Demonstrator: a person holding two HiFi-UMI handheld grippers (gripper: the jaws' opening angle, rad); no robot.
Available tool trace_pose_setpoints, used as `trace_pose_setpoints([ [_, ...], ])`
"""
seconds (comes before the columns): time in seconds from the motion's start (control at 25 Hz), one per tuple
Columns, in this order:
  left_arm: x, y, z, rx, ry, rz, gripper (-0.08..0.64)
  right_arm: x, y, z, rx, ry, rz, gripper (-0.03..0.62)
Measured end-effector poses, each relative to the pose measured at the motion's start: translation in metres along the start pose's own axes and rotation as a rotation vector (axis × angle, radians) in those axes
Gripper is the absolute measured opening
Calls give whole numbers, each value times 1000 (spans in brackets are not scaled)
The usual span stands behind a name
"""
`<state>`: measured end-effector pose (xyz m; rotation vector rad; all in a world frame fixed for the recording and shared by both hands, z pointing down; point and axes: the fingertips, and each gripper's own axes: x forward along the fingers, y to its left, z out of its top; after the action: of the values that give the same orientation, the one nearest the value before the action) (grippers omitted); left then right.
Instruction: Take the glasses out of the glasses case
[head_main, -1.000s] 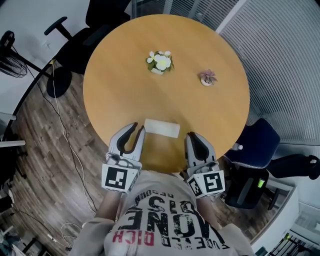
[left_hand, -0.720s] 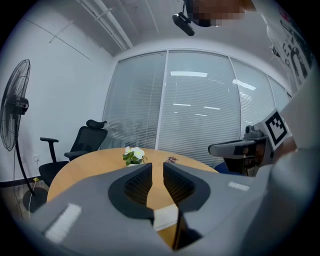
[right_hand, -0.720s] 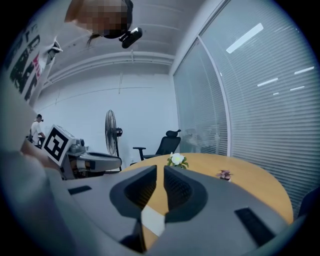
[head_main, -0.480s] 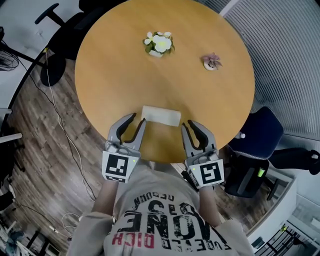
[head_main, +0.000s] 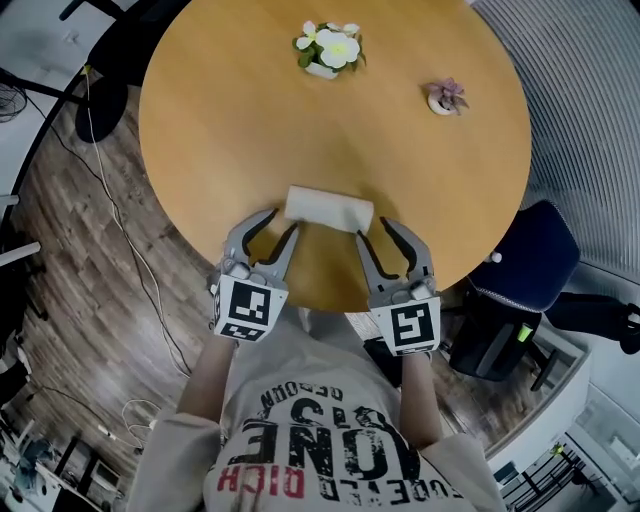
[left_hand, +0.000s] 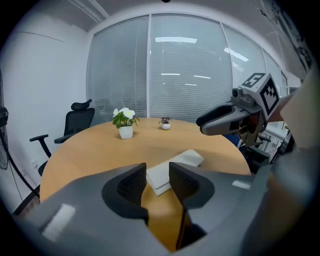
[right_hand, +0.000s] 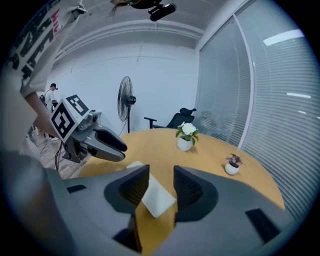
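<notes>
In the lower middle of the head view, near the front edge of the round table (head_main: 200, 130): closed white glasses case (head_main: 329, 209). Just left of it, left gripper (head_main: 280, 226), jaws wide, just been opening, gripping nothing. Just right, right gripper (head_main: 374, 232), jaws likewise parted, just been opening, empty.

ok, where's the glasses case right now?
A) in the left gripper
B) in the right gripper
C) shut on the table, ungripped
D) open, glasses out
C: the glasses case lies shut on the table; the left gripper and right gripper, whose jaws have just been opening, sit short of it with nothing between them.
</notes>
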<state>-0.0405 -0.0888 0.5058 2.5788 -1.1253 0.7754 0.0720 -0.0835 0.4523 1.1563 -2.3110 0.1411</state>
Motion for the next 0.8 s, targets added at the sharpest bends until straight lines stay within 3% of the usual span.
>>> trace_pose_setpoints([
  [0.4, 38, 0, -54, 71, 165, -56, 167, 32, 22, -53, -178, 160, 54, 158],
  [0.8, 45, -4, -53, 78, 169, -86, 166, 47, 24, -88, -320, 272, 23, 156],
])
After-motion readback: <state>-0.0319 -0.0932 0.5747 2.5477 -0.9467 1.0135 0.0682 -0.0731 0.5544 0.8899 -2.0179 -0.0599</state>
